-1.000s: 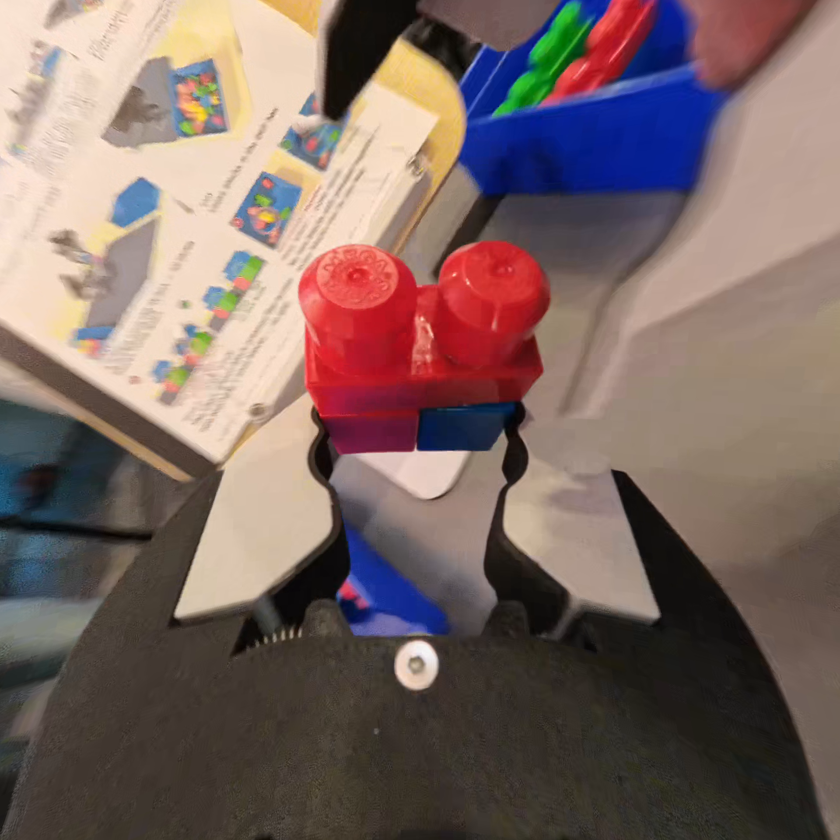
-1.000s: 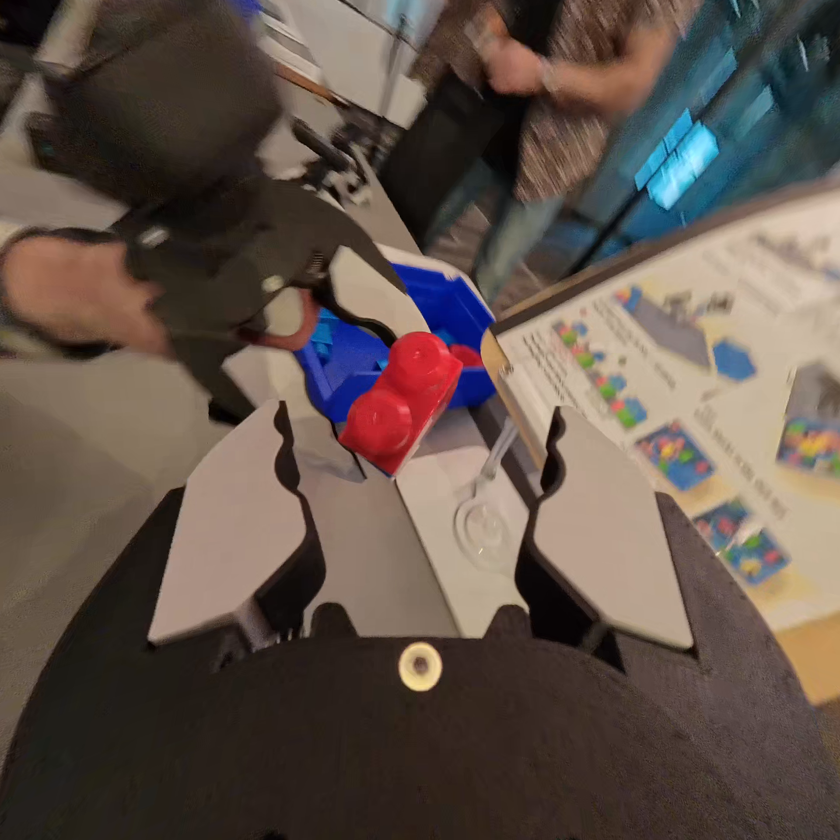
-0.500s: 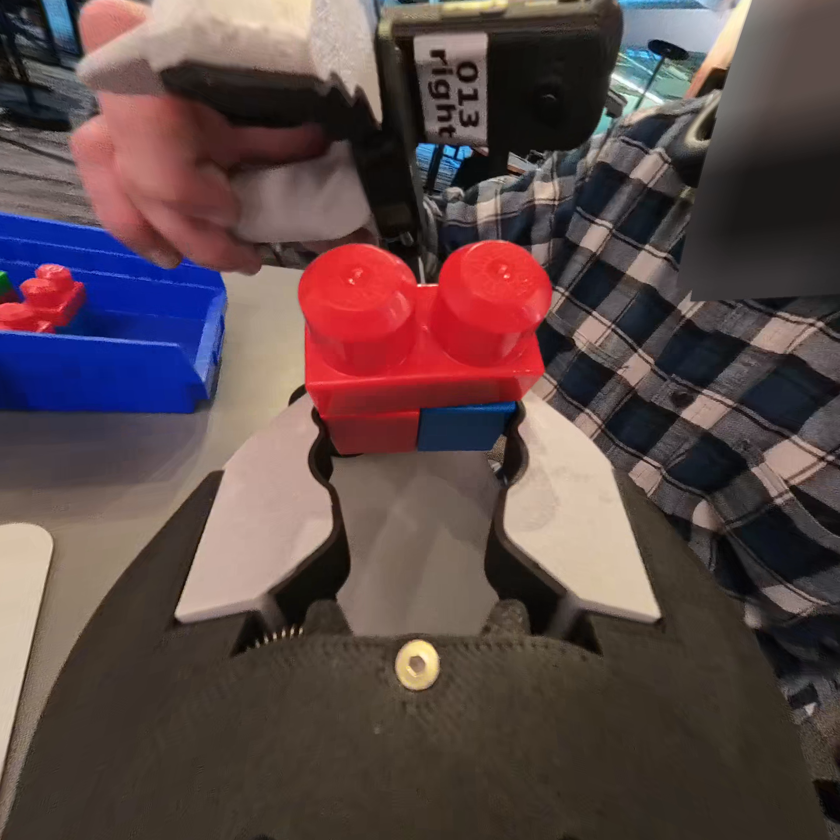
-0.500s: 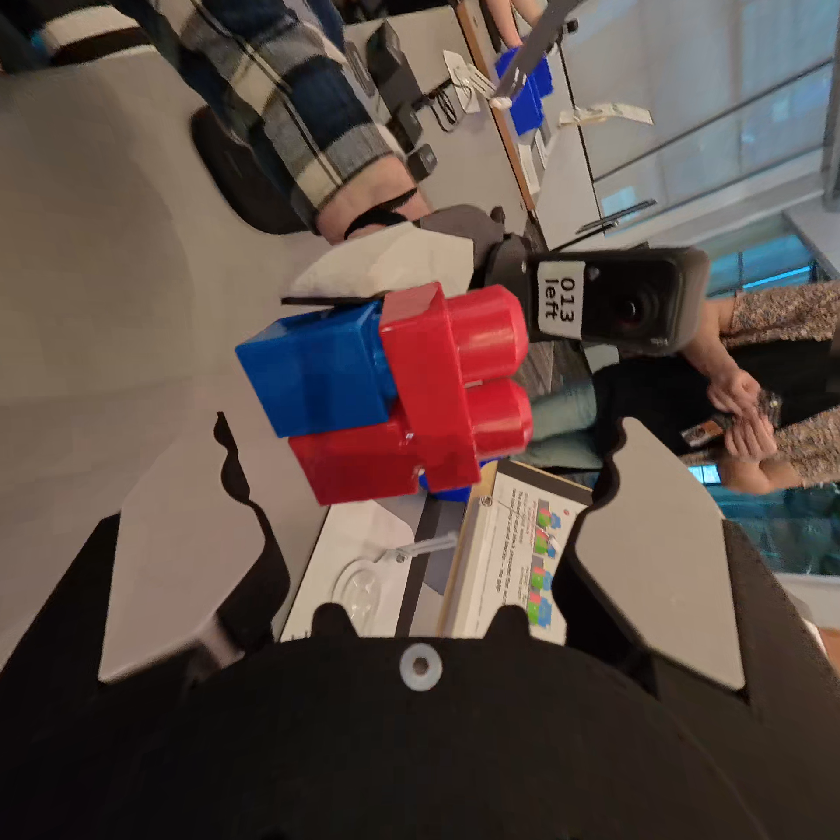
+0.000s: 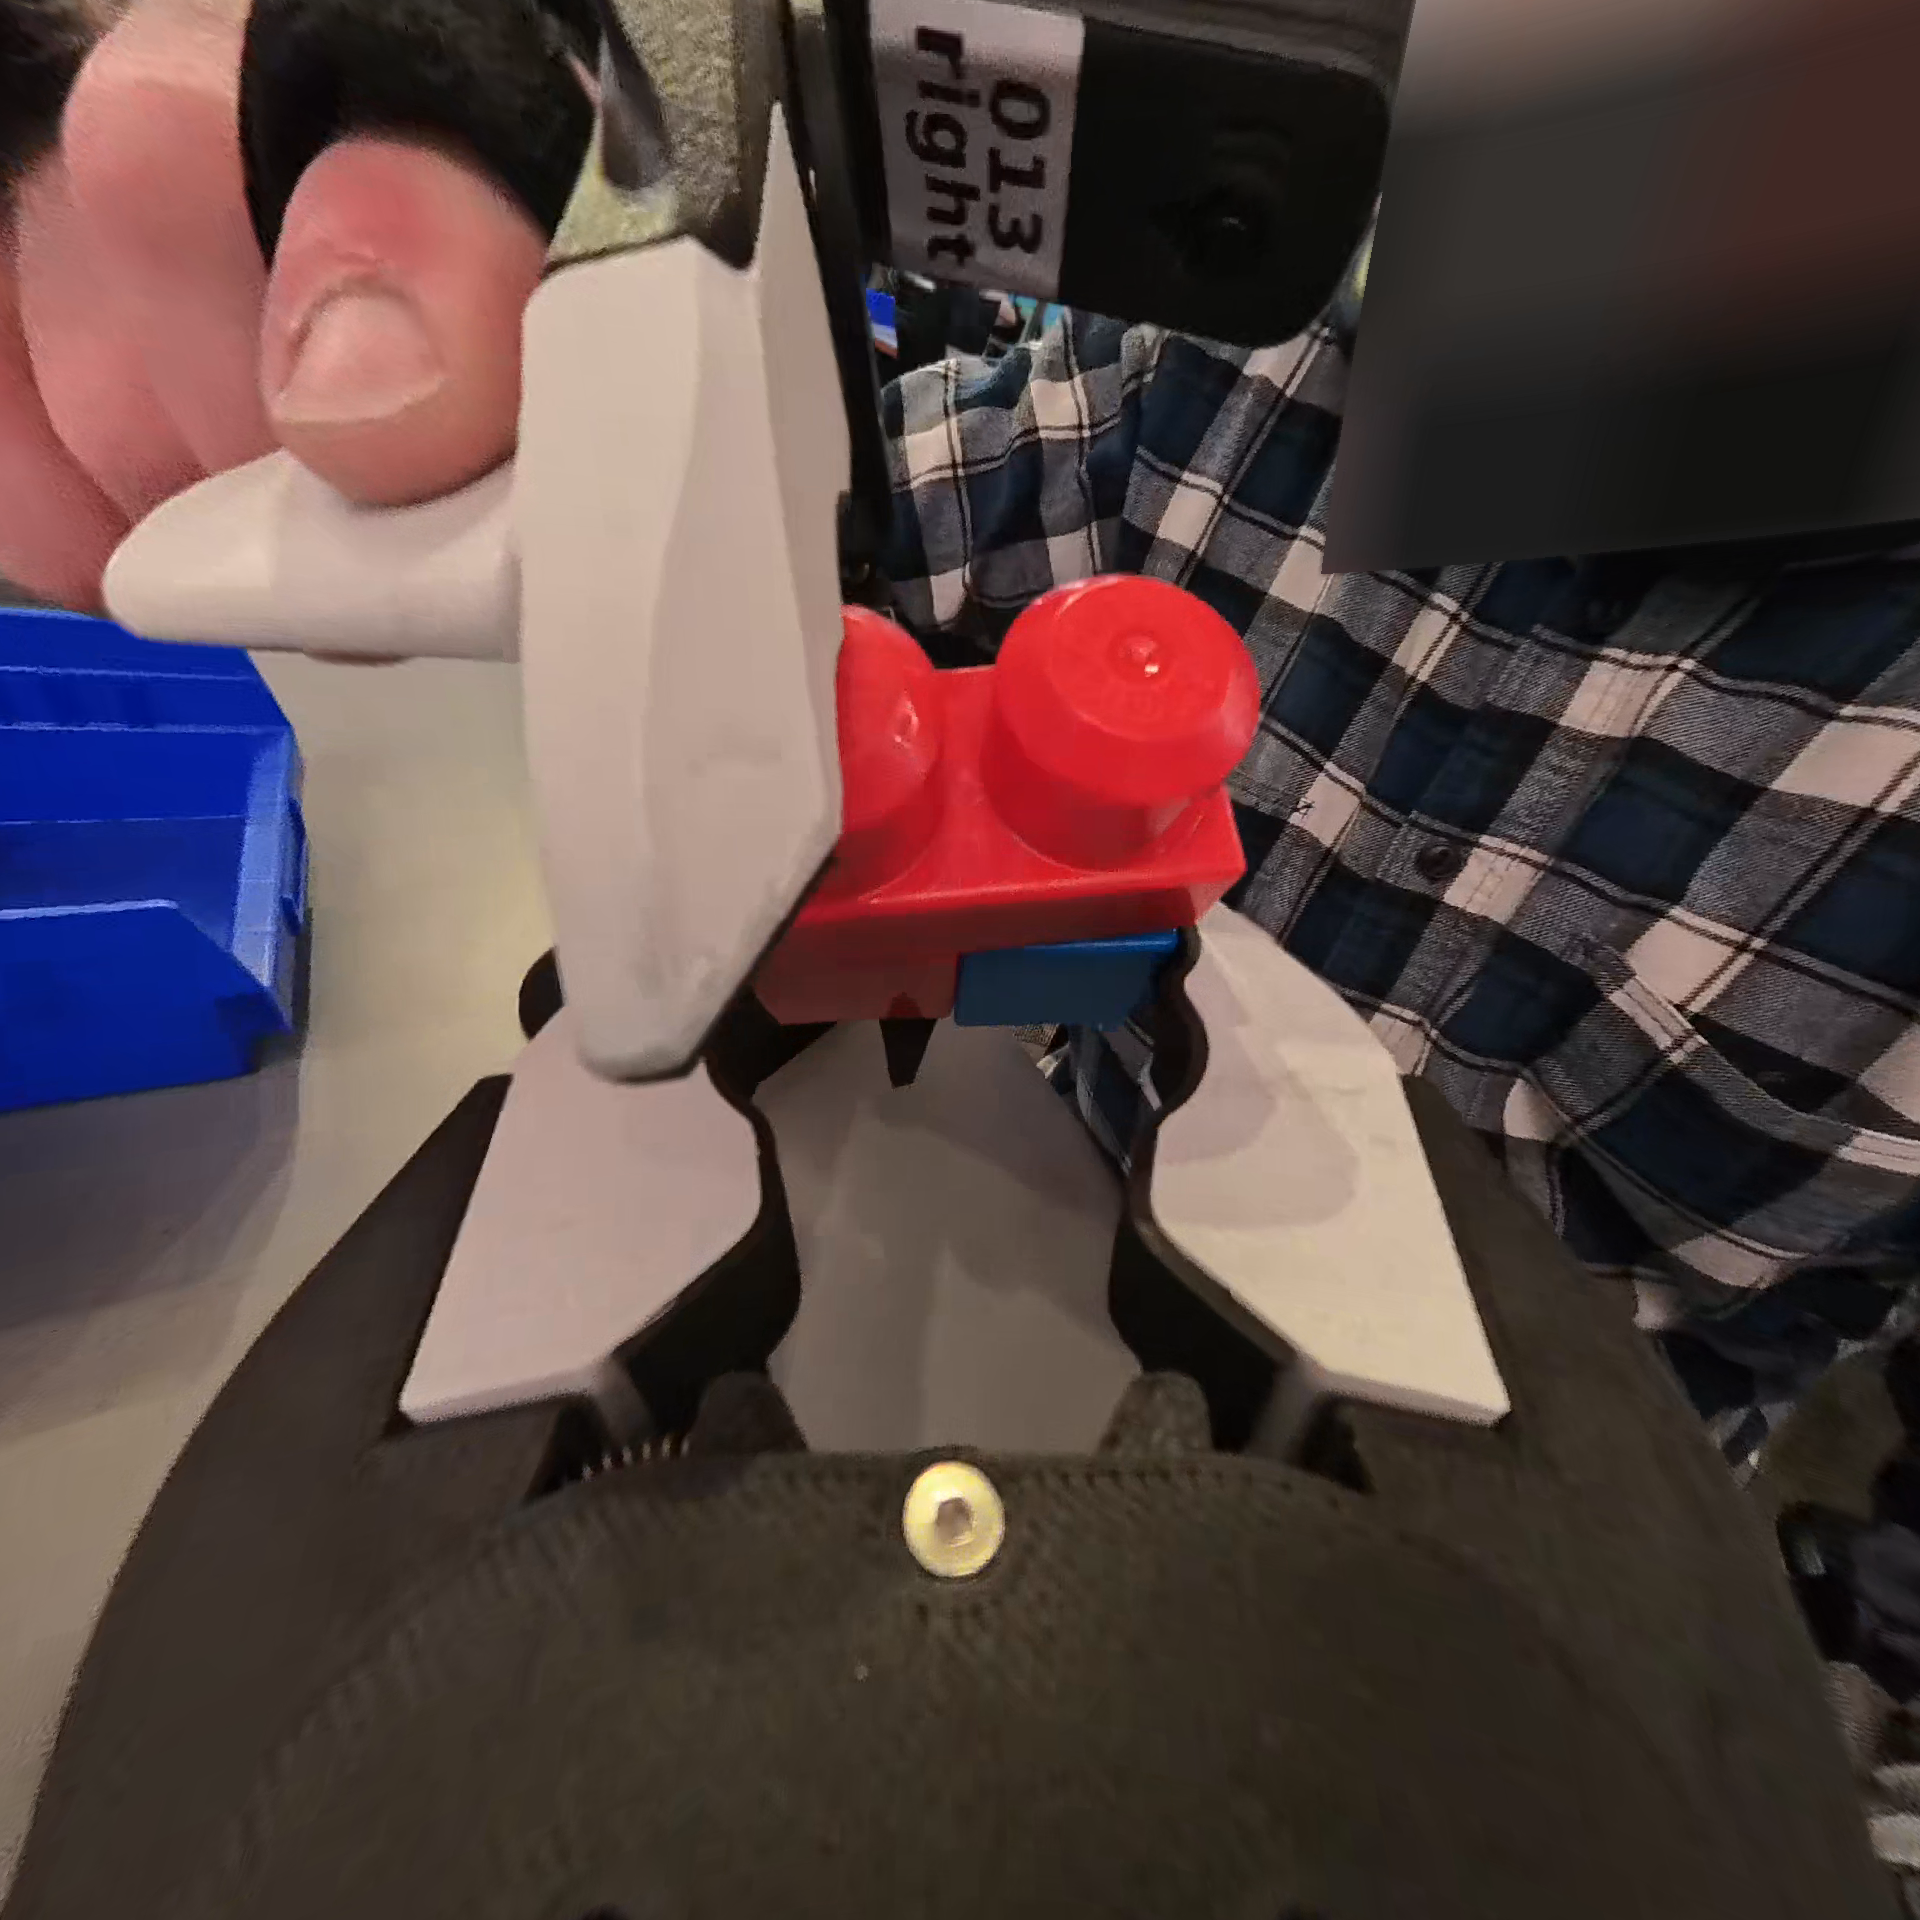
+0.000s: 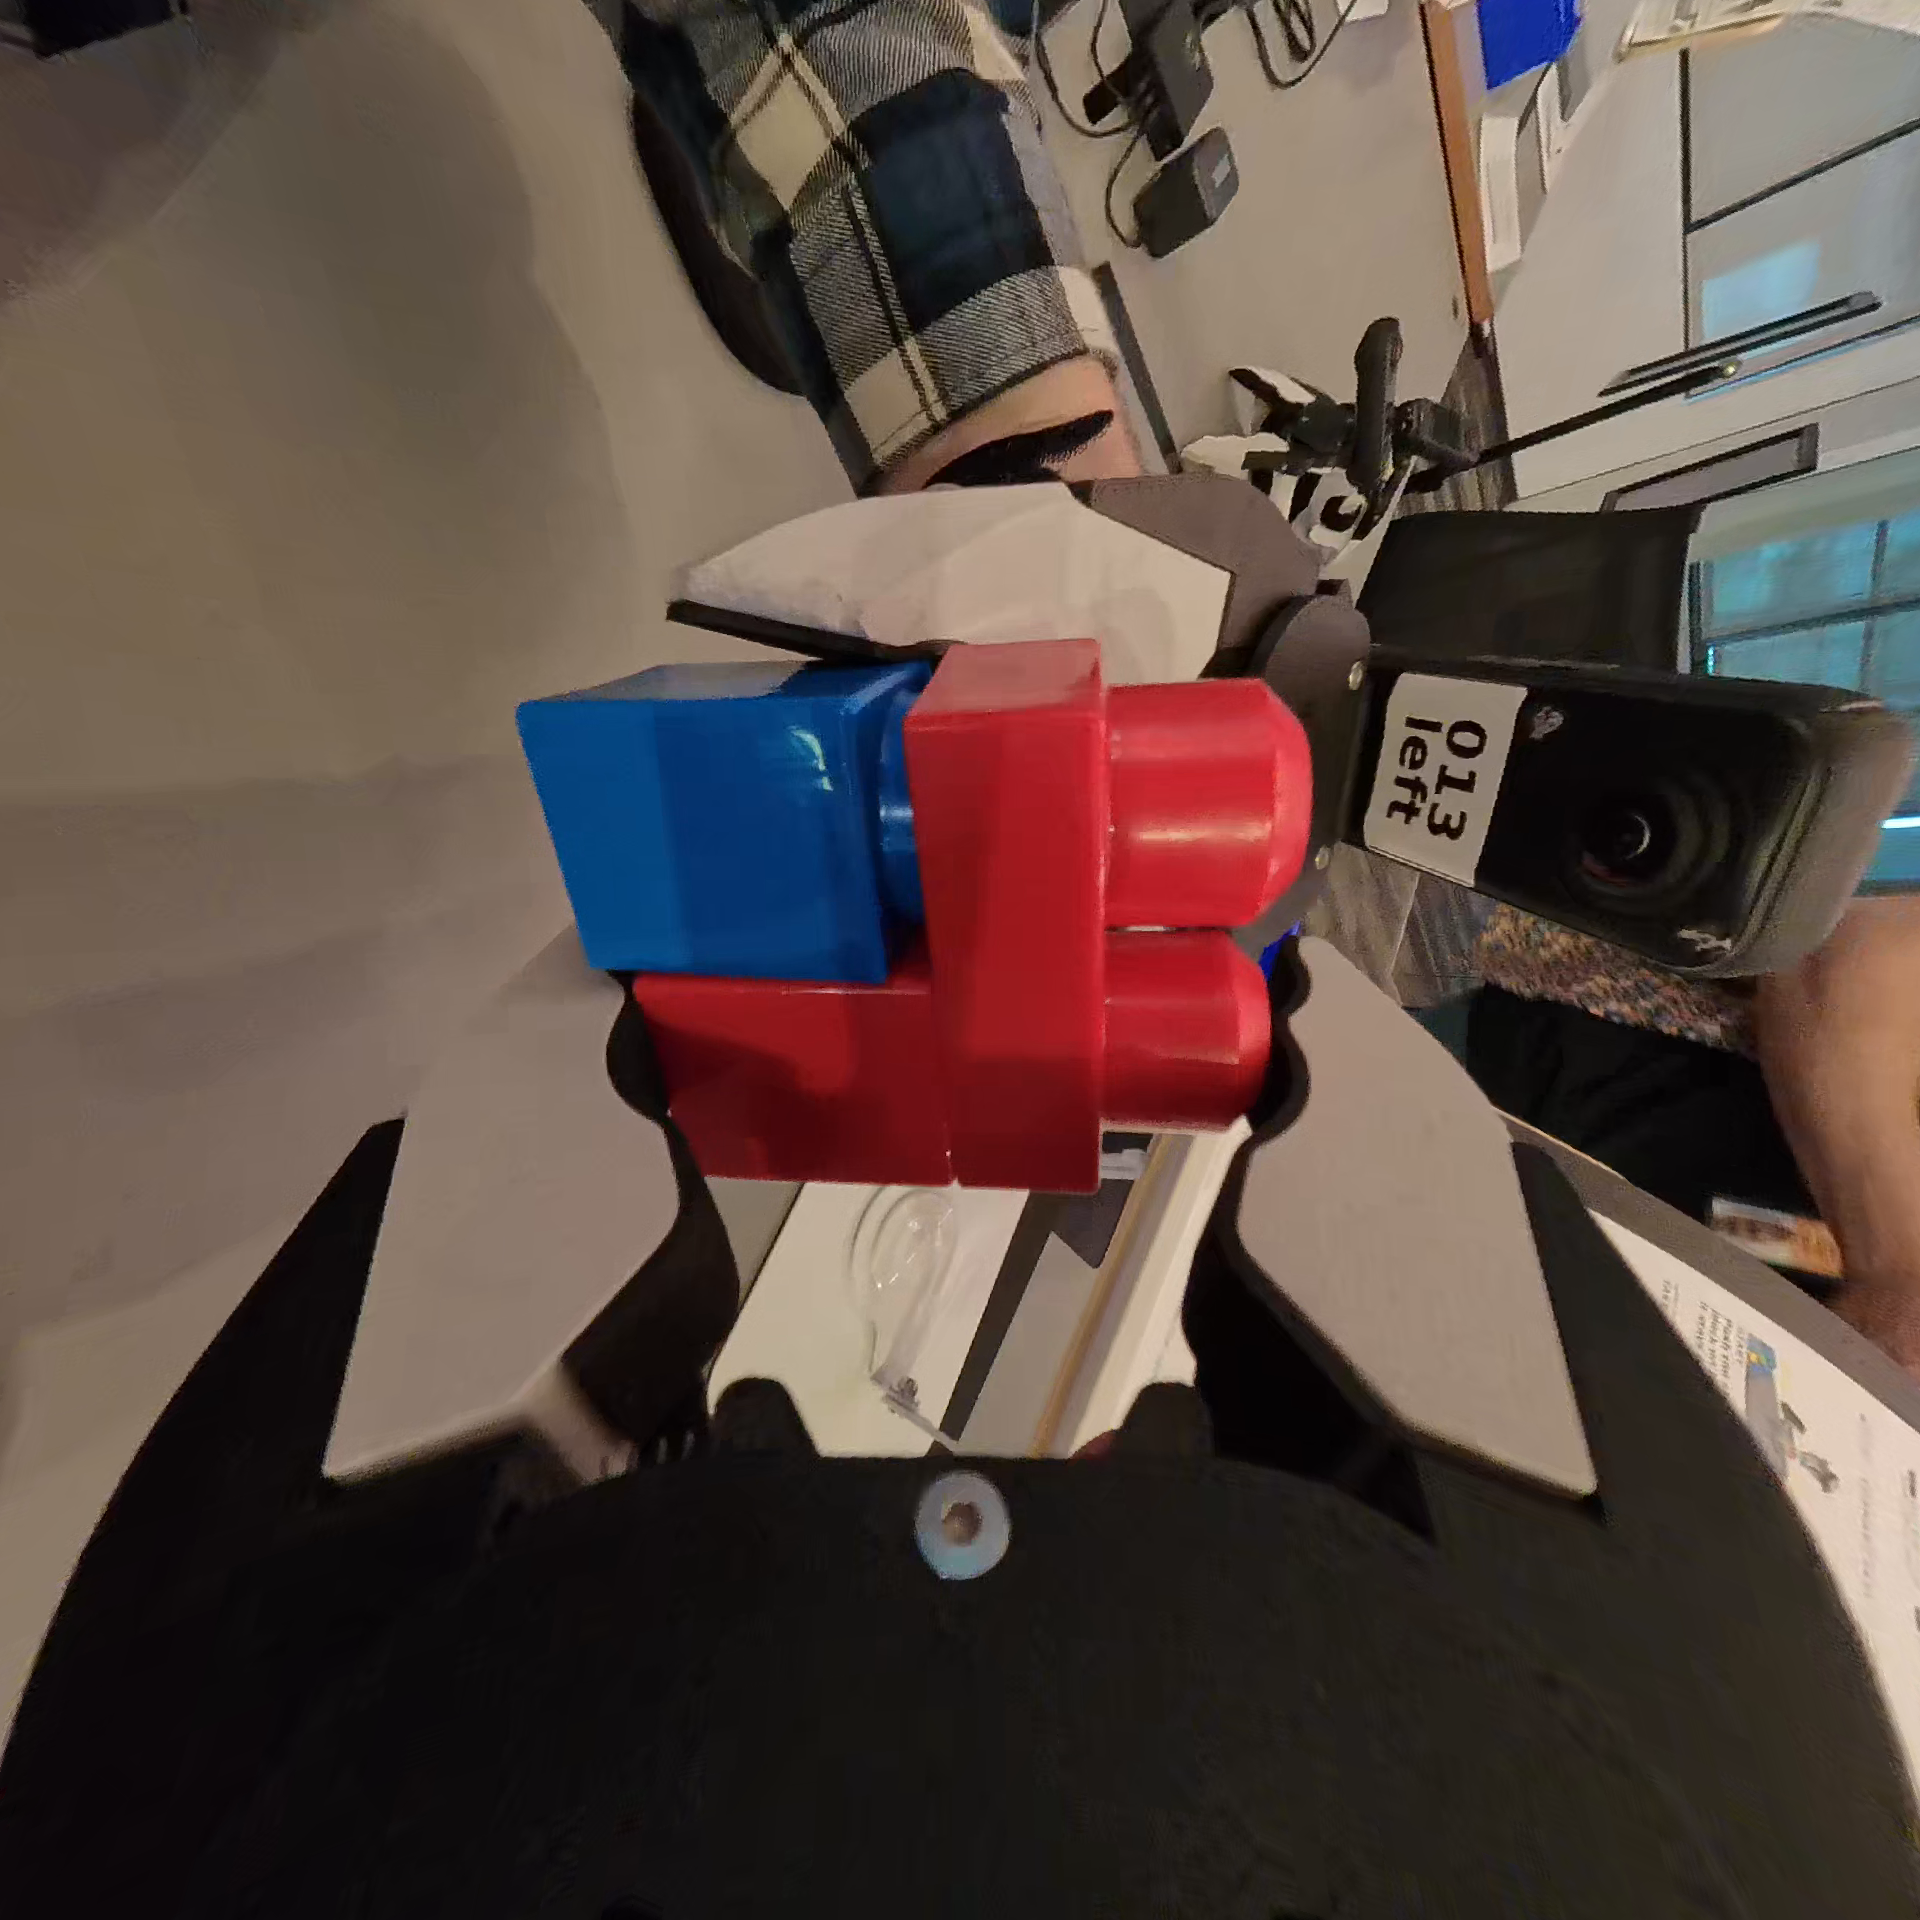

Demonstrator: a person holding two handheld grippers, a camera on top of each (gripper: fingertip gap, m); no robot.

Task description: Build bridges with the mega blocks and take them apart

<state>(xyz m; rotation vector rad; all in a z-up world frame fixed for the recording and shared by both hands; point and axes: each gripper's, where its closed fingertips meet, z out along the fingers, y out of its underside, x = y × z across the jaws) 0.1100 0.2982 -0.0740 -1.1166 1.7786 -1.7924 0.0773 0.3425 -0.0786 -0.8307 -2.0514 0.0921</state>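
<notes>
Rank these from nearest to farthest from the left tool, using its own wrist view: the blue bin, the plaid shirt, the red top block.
1. The red top block, right at the tips of the left tool.
2. The blue bin, off to the left on the table.
3. The plaid shirt, behind and to the right.

A pale grey counter [image 5: 395, 790] is shown. A blue bin [image 5: 135, 852] is set on it at the left; an illustrated sheet [image 6: 1766, 1455] and a clear plastic piece [image 6: 904, 1278] are laid elsewhere on it.
</notes>
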